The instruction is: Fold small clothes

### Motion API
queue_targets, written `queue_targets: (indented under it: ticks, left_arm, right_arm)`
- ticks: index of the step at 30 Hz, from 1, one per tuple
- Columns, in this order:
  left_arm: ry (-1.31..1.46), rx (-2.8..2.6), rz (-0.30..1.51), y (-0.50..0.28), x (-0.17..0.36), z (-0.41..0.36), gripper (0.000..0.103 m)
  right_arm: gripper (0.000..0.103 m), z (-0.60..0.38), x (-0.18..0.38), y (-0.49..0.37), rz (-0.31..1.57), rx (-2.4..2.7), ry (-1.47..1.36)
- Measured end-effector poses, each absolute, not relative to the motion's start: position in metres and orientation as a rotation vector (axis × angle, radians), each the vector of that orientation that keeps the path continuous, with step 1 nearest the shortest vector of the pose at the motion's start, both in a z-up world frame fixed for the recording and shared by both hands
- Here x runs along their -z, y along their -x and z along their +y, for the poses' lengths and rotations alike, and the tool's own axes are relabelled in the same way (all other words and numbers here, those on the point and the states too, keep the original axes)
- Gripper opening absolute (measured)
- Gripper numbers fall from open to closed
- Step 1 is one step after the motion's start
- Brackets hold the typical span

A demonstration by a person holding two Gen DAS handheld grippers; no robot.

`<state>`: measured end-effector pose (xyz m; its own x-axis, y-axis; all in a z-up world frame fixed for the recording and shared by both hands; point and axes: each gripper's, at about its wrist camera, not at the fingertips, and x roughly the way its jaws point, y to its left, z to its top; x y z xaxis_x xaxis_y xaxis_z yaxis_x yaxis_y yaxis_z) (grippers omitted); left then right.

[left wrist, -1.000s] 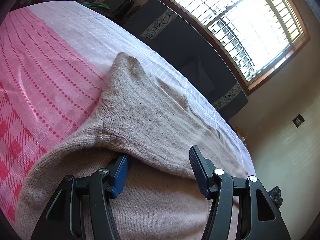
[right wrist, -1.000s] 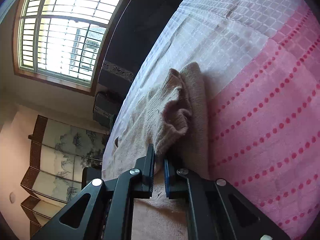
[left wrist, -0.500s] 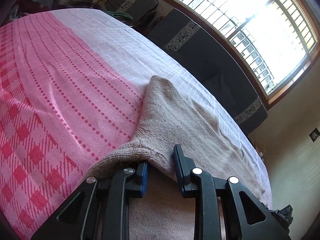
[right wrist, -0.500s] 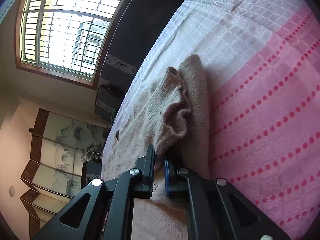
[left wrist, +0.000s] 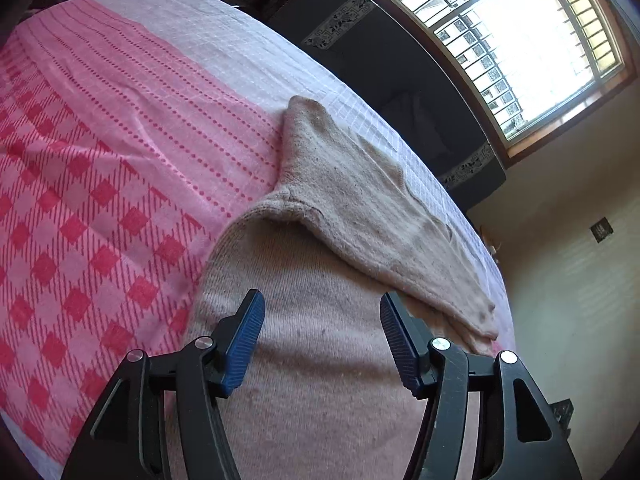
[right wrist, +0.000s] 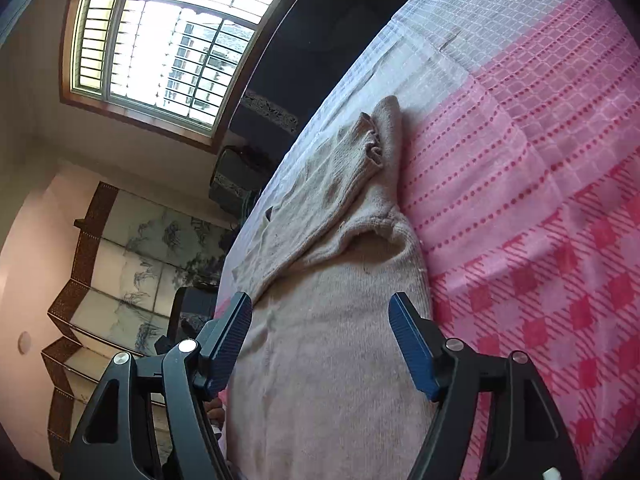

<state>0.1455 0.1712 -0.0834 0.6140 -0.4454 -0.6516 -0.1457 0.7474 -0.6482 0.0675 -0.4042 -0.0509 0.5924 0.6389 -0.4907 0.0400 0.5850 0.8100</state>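
A beige knitted sweater lies flat on a pink bedspread. One sleeve is folded across the body, its cuff toward the bed's far side. My left gripper hovers just above the body with its blue-padded jaws opening and only loose cloth below them. In the right wrist view the same sweater shows its folded sleeve with the crumpled cuff near the shoulder. My right gripper is pulled back over the body, jaws opening, with nothing pinched between them.
The bedspread is pink and red checked, turning white toward the far edge. Dark furniture stands beyond the bed under a large window. A folding painted screen stands off the bed's side.
Both grippers let go of the sleeve and drew back over the sweater body. The right one was shut on the cuff, the left narrowed on the sleeve fold; both now stand wide. The sleeve lies flat.
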Motion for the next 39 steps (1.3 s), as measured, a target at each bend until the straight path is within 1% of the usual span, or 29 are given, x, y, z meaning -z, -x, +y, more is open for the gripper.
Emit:
queue_targets:
  ticks: [4, 6, 8, 11, 15, 20, 25, 27, 30, 34, 38, 39]
  left_arm:
    - [0.631, 0.231, 0.928, -0.093, 0.079, 0.188, 0.061]
    - [0.529, 0.215, 0.924, -0.068, 0.073, 0.189, 0.061]
    - [0.447, 0.237, 0.931, -0.047, 0.072, 0.191, 0.061]
    - [0.37, 0.24, 0.954, -0.021, 0.076, 0.19, 0.061]
    - [0.363, 0.289, 0.931, 0.002, 0.079, 0.196, 0.061]
    - [0.405, 0.356, 0.918, 0.014, 0.081, 0.199, 0.061]
    - [0.515, 0.478, 0.919, 0.02, 0.086, 0.196, 0.061]
    - [0.524, 0.515, 0.917, 0.024, 0.087, 0.195, 0.061]
    - [0.568, 0.586, 0.935, 0.026, 0.09, 0.195, 0.061]
    - [0.521, 0.571, 0.948, 0.023, 0.087, 0.185, 0.061]
    - [0.375, 0.502, 0.951, 0.019, 0.079, 0.16, 0.061]
    - [0.325, 0.472, 0.944, 0.02, 0.077, 0.153, 0.061]
  right_arm:
    - [0.07, -0.393, 0.05, -0.006, 0.942, -0.389, -0.698]
    - [0.07, -0.387, 0.052, 0.019, 0.957, -0.379, -0.633]
    - [0.068, -0.384, 0.053, 0.038, 0.958, -0.377, -0.603]
    - [0.069, -0.375, 0.051, 0.054, 0.961, -0.389, -0.564]
    - [0.069, -0.362, 0.054, 0.06, 0.955, -0.431, -0.554]
    - [0.069, -0.355, 0.06, 0.067, 0.916, -0.502, -0.611]
    - [0.07, -0.36, 0.062, 0.078, 0.838, -0.588, -0.687]
    - [0.066, -0.361, 0.063, 0.081, 0.833, -0.597, -0.689]
    - [0.066, -0.357, 0.062, 0.082, 0.845, -0.601, -0.67]
    - [0.066, -0.345, 0.06, 0.071, 0.89, -0.584, -0.603]
    - [0.066, -0.336, 0.059, 0.061, 0.916, -0.56, -0.572]
    - [0.062, -0.335, 0.06, 0.06, 0.915, -0.55, -0.574]
